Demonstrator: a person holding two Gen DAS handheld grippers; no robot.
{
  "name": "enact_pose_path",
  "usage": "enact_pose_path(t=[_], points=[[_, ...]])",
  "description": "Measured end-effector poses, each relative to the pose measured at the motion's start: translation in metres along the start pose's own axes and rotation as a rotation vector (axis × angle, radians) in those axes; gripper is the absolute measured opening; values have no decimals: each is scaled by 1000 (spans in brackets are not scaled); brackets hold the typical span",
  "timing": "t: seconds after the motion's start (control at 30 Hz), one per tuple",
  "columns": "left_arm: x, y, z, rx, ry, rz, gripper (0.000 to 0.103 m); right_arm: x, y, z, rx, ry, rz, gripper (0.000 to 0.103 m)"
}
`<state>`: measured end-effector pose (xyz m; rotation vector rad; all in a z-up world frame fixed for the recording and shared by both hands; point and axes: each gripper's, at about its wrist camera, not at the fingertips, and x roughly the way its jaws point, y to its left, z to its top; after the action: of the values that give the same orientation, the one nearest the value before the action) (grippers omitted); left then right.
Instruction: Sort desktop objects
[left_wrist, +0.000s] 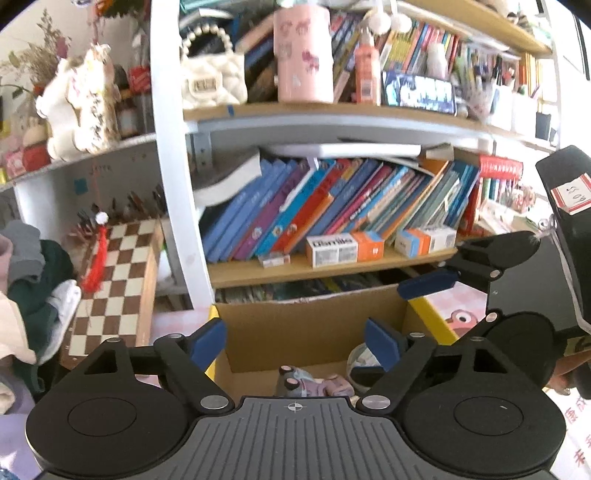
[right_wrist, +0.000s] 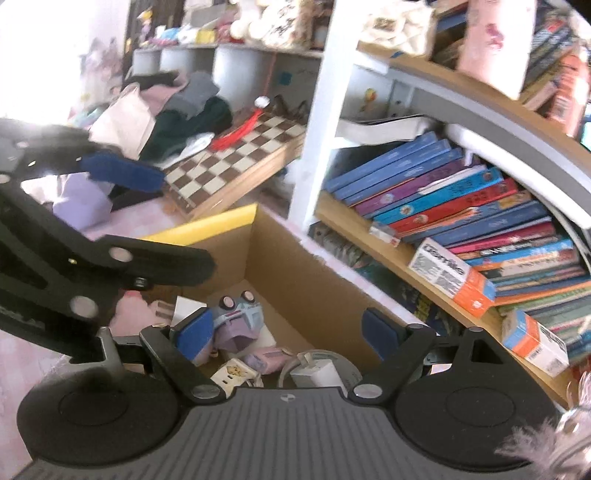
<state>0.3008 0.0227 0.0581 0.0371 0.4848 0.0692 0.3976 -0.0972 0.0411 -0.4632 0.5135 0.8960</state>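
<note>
A cardboard box (left_wrist: 310, 325) with a yellow rim stands on the desk below the bookshelf; it also shows in the right wrist view (right_wrist: 314, 280). Inside lie a blue-and-purple toy car (right_wrist: 236, 317), a white charger block (right_wrist: 317, 373), a small white adapter (right_wrist: 231, 374) and a pink item (right_wrist: 271, 360). My left gripper (left_wrist: 295, 343) is open and empty, held above the box. My right gripper (right_wrist: 288, 332) is open and empty over the box contents. The right gripper (left_wrist: 428, 286) shows at the right edge of the left wrist view, and the left gripper (right_wrist: 125, 173) at the left of the right wrist view.
A bookshelf with leaning books (left_wrist: 332, 206) and small orange-and-white boxes (left_wrist: 343, 249) stands behind the box. A chessboard (left_wrist: 114, 280) with a red tassel leans at the left. A pile of clothes (left_wrist: 33, 288) lies at far left. A pink desk mat (left_wrist: 461, 306) lies at the right.
</note>
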Motion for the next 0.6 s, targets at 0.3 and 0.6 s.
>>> enact_pose_path(t=[0.3, 0.6], points=[[-31, -2, -6, 7, -32, -9, 90, -39, 15, -8, 35, -15, -69, 88], [-72, -6, -27, 0, -31, -61, 91, -87, 47, -32, 142, -35, -136, 90]])
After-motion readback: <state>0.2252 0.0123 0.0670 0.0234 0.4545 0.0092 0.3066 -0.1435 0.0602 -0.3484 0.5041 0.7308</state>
